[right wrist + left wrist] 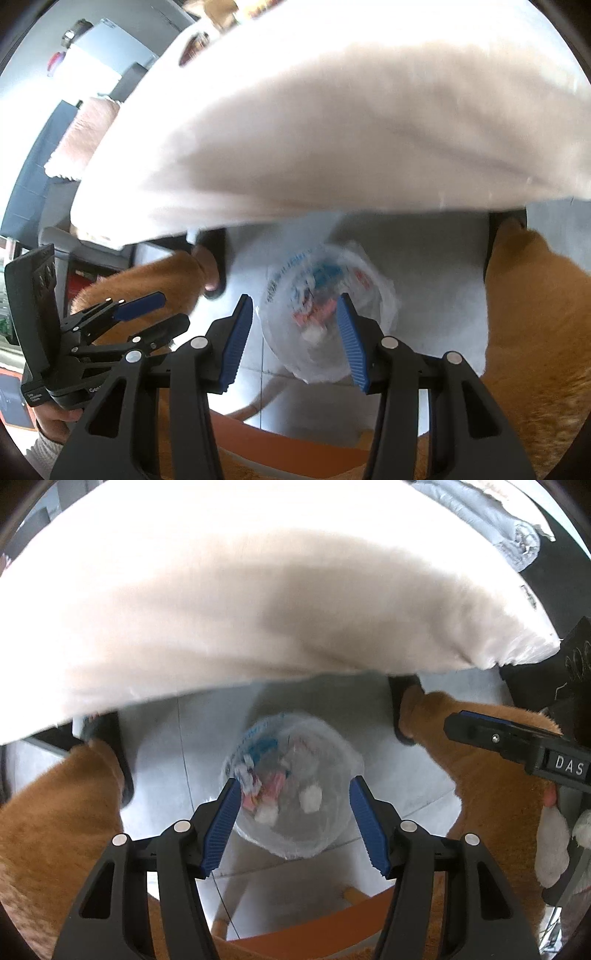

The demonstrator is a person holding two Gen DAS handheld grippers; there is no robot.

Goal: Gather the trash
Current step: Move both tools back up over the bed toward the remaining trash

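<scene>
A clear plastic trash bag stands open on the grey tiled floor between the person's legs, holding white tissue wads and coloured wrappers. It also shows in the right wrist view, blurred. My left gripper is open and empty, hovering above the bag's mouth. My right gripper is open and empty, also above the bag. The right gripper shows at the right edge of the left view; the left gripper shows at the left of the right view.
A white cloth-covered table edge overhangs the top half of both views. The person's orange-brown trouser legs and dark shoes flank the bag. An orange seat edge lies below.
</scene>
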